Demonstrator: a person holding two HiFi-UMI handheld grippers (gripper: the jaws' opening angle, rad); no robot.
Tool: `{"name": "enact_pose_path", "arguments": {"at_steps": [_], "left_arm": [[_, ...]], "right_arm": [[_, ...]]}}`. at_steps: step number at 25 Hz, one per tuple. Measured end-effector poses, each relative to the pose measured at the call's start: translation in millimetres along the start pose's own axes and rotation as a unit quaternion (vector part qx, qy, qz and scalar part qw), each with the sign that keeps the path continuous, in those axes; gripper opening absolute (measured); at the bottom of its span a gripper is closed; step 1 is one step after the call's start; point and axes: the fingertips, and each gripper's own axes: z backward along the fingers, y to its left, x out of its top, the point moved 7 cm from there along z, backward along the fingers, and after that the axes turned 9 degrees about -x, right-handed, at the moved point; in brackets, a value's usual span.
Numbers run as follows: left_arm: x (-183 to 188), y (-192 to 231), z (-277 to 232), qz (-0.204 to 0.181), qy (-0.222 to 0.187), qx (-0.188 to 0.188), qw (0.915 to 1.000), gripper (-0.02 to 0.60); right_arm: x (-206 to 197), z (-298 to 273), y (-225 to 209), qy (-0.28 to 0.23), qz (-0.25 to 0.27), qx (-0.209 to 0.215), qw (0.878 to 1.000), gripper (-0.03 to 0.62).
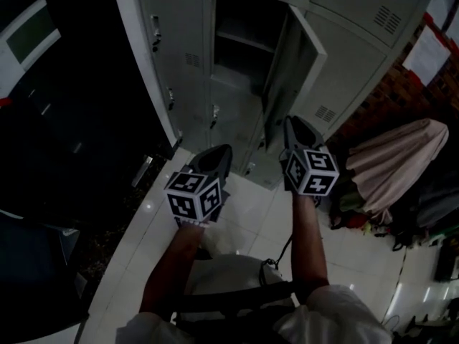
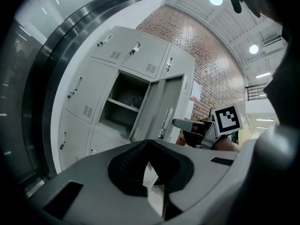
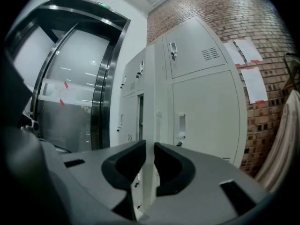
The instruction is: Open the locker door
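Overhead and jaws-level views sharing locker door (image 1: 292,67)

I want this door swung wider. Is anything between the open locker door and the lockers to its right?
Nothing visible does. The right gripper holds the locker door by its free edge. No object shows between it and the right-hand lockers, and the draped cloth hangs farther right, apparently outside the swing.

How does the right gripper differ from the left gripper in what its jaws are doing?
The right gripper has its jaws closed on the free edge of the open locker door; the left gripper has its jaws together with nothing between them. The right gripper is at the door; the left gripper is short of the lockers and touches nothing. Both point toward the lockers.
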Motion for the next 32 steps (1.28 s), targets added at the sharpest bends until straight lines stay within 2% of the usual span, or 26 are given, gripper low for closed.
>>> {"name": "enact_pose_path", "arguments": {"at_steps": [8, 22, 24, 26, 27, 32], "left_arm": [[-3.0, -11.2, 7.8, -0.006, -0.003, 0.016, 0.9998, 0.0], [-1.2, -10.1, 23.4, -0.009, -0.005, 0.028, 0.9995, 0.0], [-1.1, -9.7, 25.1, -0.008, -0.005, 0.029, 0.9995, 0.0], [-1.0, -11.6, 25.7, -0.008, -0.005, 0.03, 0.9995, 0.0], [-1.2, -13.5, 25.4, -0.009, -0.005, 0.031, 0.9995, 0.0], [-7.9, -29.8, 25.6, -0.008, -0.001, 0.037, 0.9993, 0.0]], "right_arm": [[-3.5, 3.4, -9.9, -0.005, 0.001, -0.009, 1.0, 0.069], [3.5, 14.6, 5.0, -0.023, 0.022, -0.012, 0.999, 0.089], [3.6, 20.8, 8.9, -0.025, 0.022, -0.006, 0.999, 0.087], [2.0, 28.1, 13.7, -0.021, 0.02, 0.011, 1.0, 0.057], [0.2, 31.9, 15.4, -0.018, 0.017, 0.018, 1.0, 0.006], [-16.3, 48.9, 16.1, -0.001, -0.006, 0.053, 0.999, 0.003]]}}
